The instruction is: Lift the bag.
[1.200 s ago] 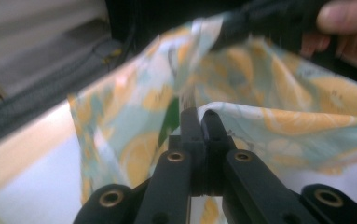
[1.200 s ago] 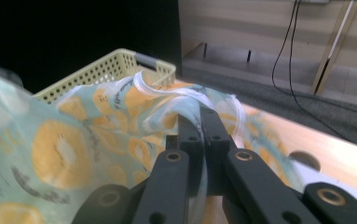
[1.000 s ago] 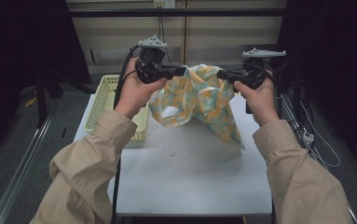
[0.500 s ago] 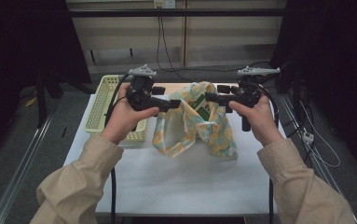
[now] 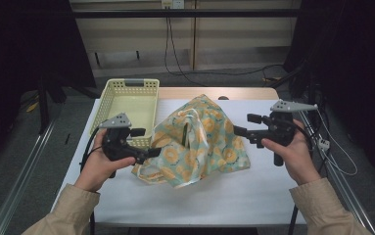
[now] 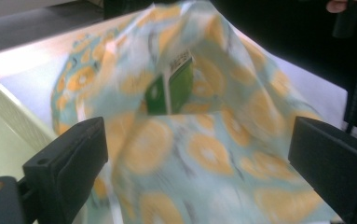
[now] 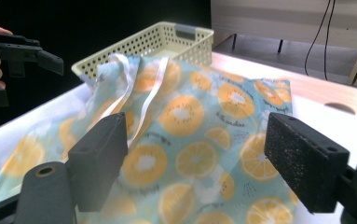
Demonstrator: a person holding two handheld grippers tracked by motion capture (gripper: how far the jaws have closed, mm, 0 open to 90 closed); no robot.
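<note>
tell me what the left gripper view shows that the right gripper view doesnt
Left gripper view alone: a green carton standing in the mouth of the orange-print bag, framed by the open left tool. Right gripper view alone: the cream basket behind the bag, the bag's white handles, and wooden table edge. Both: the bag lying on the white table, between open jaws that have just been opening, with nothing gripped.

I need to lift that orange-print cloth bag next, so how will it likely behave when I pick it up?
The cloth bag lies crumpled in soft folds, so it will probably sag and drape rather than keep its shape. A green carton shows in its mouth, so it may hang heavier on one side. Its loose white strap could trail or snag.
</note>
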